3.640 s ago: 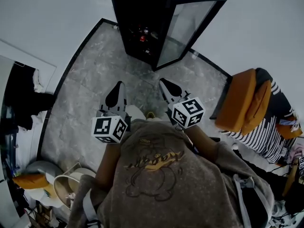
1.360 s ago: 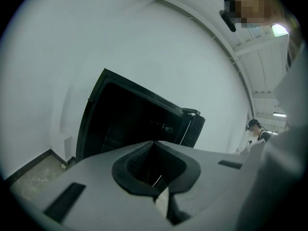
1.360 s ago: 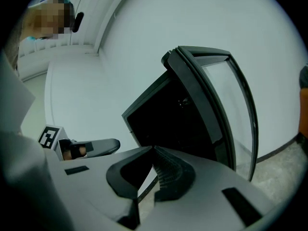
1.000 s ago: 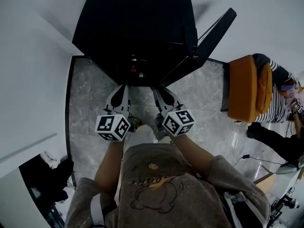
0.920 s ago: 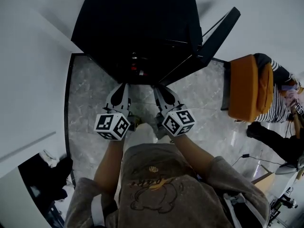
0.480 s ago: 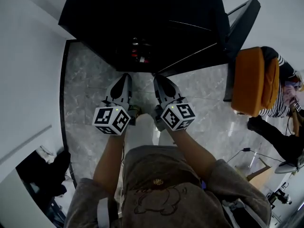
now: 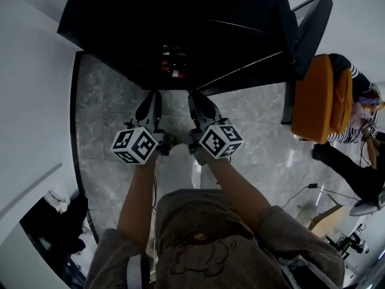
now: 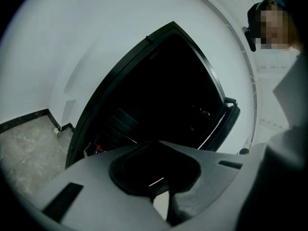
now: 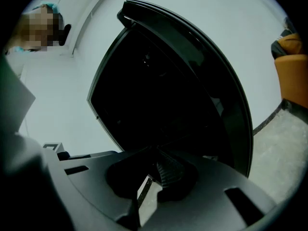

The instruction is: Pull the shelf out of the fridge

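The black fridge (image 7: 180, 23) fills the top of the head view, its glass door (image 7: 310, 29) swung open to the right. Its inside is very dark; small red-topped items (image 7: 171, 65) show low at the front, and a faint shelf edge (image 8: 125, 124) appears in the left gripper view. My left gripper (image 7: 152, 96) and right gripper (image 7: 195, 98) point side by side at the fridge's lower front, just short of it. The left gripper's (image 8: 156, 184) jaws are starting to open a crack, nothing between them. The right gripper (image 9: 151, 172) is shut and empty.
Grey marble floor (image 7: 102, 119) lies under the grippers, with a white wall on the left. An orange chair (image 7: 316, 98) stands beside the open door, and a person in a striped top (image 7: 352, 119) is beyond it. A cable (image 7: 301, 191) runs across the floor at the right.
I have come closer to the fridge, which now looms larger. Both grippers moved slightly left and forward toward its lower front. Neither holds anything.
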Tool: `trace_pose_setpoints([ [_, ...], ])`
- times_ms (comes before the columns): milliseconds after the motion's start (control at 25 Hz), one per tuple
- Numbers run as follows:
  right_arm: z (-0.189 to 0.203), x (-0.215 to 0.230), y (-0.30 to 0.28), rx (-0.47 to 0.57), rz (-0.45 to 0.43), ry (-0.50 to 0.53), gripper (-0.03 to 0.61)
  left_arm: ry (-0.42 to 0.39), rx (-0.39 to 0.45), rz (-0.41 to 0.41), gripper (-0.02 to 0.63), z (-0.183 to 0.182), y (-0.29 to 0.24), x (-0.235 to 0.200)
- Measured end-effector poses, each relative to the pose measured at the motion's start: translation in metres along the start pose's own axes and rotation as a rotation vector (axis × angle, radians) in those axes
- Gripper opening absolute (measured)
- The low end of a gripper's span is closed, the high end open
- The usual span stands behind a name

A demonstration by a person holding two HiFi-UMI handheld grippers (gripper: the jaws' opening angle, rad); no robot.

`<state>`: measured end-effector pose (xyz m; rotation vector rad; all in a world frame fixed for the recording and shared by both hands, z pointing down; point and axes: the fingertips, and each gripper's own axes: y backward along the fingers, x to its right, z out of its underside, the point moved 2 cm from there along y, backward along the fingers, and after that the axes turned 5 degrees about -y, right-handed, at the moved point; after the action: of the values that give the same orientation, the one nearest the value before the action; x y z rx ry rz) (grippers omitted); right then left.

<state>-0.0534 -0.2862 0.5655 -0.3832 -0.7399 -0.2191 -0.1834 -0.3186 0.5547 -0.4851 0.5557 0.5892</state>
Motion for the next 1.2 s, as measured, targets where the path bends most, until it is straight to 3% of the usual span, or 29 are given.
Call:
trace_pose_setpoints([
  [80, 0.004, 0.003, -0.006, -0.003, -0.012, -0.041, 0.025, 0.035, -0.002, 0.01, 0.012, 0.002, -0.003, -0.004],
  [240, 0.015, 0.013, -0.015, -0.012, -0.023, -0.138, 0.03, 0.108, -0.015, 0.037, 0.102, 0.01, -0.009, -0.011],
  [320, 0.023, 0.019, -0.017, -0.03, -0.018, -0.18, 0.144, 0.126, -0.026, 0.041, 0.123, 0.014, -0.01, -0.015],
  [520, 0.039, 0.033, -0.022, -0.035, 0.016, -0.273, 0.144, 0.183, -0.032, 0.032, 0.129, 0.023, -0.014, -0.03],
  [720, 0.04, 0.041, -0.03, 0.037, -0.025, -0.424, 0.144, 0.257, -0.014, 0.023, 0.129, 0.027, -0.023, -0.043],
  [1200, 0.031, 0.07, -0.07, 0.079, 0.058, -0.416, 0.143, 0.313, -0.033, 0.015, 0.129, 0.033, -0.076, -0.07],
])
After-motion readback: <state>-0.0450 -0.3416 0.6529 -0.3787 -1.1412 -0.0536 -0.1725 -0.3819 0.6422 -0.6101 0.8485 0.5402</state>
